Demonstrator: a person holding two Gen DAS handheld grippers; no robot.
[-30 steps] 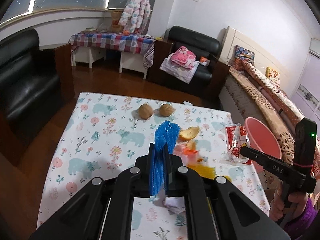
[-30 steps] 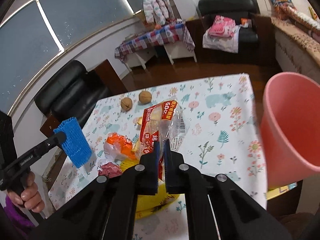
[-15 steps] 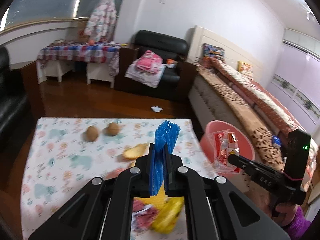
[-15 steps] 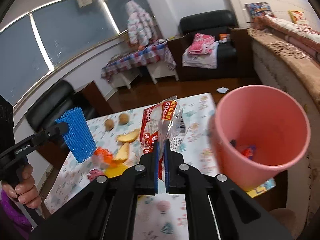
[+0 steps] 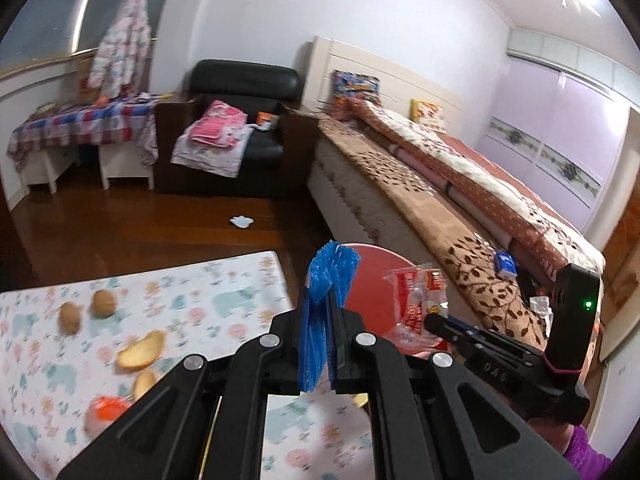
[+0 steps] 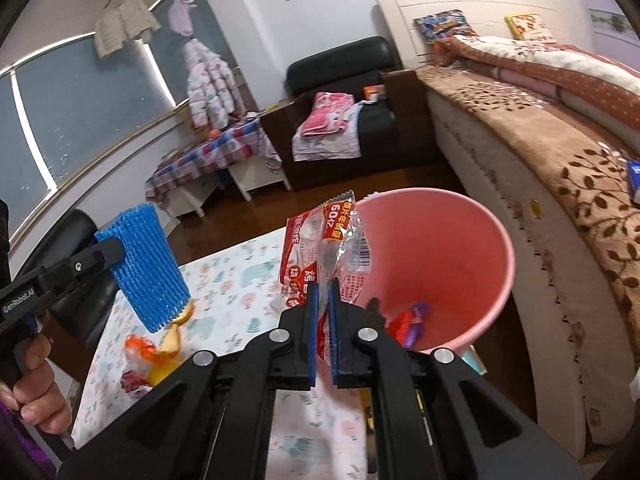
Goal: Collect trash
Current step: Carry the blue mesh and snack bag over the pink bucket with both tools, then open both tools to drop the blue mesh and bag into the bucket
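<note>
Sitting just off the surface [image 6: 240,292] edge, the pink bin [image 6: 472,248] is waiting. The right gripper [image 6: 322,312] is pinching the red snack wrapper [image 6: 320,248] at its rim; it wants centring over the mouth before letting go. The left gripper [image 5: 320,320] is clamping blue foam netting [image 5: 330,276] alongside.

Floral-clothed table [image 5: 240,280] holds walnuts [image 5: 86,308], bread slices [image 5: 140,354], orange wrapper [image 5: 106,408].

Black fingers [image 6: 310,332], blue pads, purple sleeve [image 5: 586,450]
</note>
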